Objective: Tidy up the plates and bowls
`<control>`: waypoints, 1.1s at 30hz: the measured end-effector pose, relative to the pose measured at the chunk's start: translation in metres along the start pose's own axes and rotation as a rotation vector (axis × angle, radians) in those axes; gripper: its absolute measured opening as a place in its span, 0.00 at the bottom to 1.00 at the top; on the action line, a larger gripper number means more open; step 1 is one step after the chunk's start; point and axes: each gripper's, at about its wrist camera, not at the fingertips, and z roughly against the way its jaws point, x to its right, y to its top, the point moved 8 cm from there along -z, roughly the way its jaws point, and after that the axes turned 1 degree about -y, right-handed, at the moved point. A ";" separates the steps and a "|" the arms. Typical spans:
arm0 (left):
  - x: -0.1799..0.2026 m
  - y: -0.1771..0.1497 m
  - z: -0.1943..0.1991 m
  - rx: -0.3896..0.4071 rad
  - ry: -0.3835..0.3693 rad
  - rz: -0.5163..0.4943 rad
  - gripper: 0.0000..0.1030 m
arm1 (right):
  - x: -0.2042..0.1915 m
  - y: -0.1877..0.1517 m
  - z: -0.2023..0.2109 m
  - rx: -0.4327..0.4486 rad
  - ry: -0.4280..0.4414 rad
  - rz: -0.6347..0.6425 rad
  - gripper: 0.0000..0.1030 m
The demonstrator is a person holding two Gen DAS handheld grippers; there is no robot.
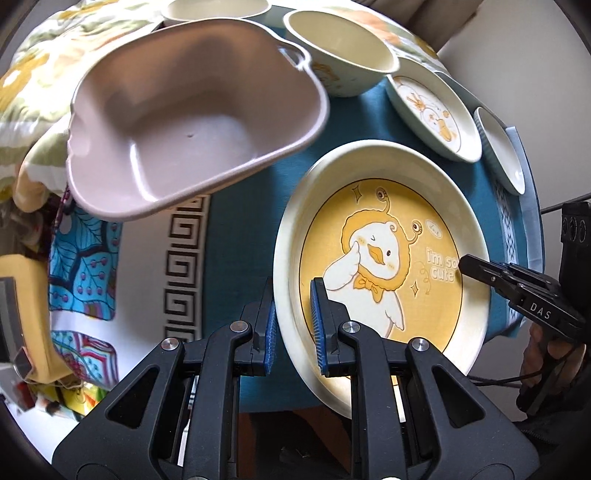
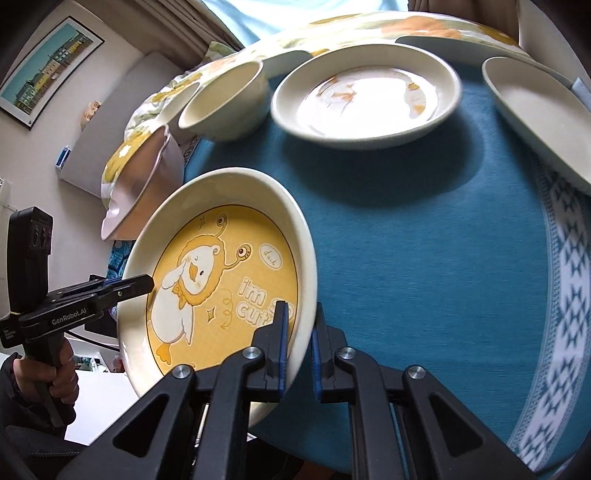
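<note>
A cream plate with a yellow duck picture point(image 1: 384, 258) is held tilted above the teal cloth; it also shows in the right wrist view point(image 2: 221, 280). My left gripper point(image 1: 293, 325) is shut on its left rim. My right gripper point(image 2: 299, 339) is shut on its right rim; its fingers point(image 1: 476, 266) show at the plate's right edge in the left wrist view. A pinkish deep dish with handles point(image 1: 192, 122) sits to the left. A cream bowl point(image 1: 340, 48), a small duck plate point(image 1: 436, 114) and a white dish point(image 1: 502, 151) sit behind.
The teal tablecloth point(image 2: 424, 258) has a white patterned border at the right. A second cream bowl point(image 1: 218, 9) stands at the far edge. A floral quilt point(image 1: 40, 74) lies behind the dishes. A framed picture point(image 2: 48, 70) hangs on the wall at left.
</note>
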 end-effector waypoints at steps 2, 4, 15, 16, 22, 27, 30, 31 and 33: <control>-0.007 -0.001 -0.002 -0.003 -0.008 -0.012 0.14 | 0.001 -0.002 0.001 0.004 -0.014 -0.005 0.10; -0.011 -0.002 -0.003 -0.004 -0.013 -0.029 0.14 | 0.000 0.000 -0.001 0.012 -0.034 -0.003 0.10; -0.012 -0.005 -0.001 0.018 -0.048 -0.030 0.14 | -0.003 0.002 -0.003 0.025 -0.088 0.000 0.10; -0.012 -0.006 -0.001 0.019 -0.047 -0.030 0.14 | -0.003 0.002 -0.003 0.025 -0.098 0.003 0.10; 0.008 0.002 -0.010 0.014 -0.004 -0.049 0.15 | -0.004 0.002 -0.004 0.028 -0.110 -0.017 0.10; 0.018 0.003 -0.014 0.001 0.037 -0.072 0.24 | -0.004 -0.002 -0.001 0.034 -0.131 -0.022 0.14; 0.021 0.001 -0.012 0.020 0.063 -0.082 0.50 | -0.002 -0.005 0.001 0.036 -0.141 -0.021 0.27; 0.023 0.001 -0.010 0.034 0.068 -0.086 0.57 | -0.001 -0.006 0.003 0.041 -0.137 -0.026 0.31; 0.026 0.000 -0.006 0.050 0.072 -0.091 0.60 | -0.001 -0.007 0.007 0.054 -0.124 -0.039 0.60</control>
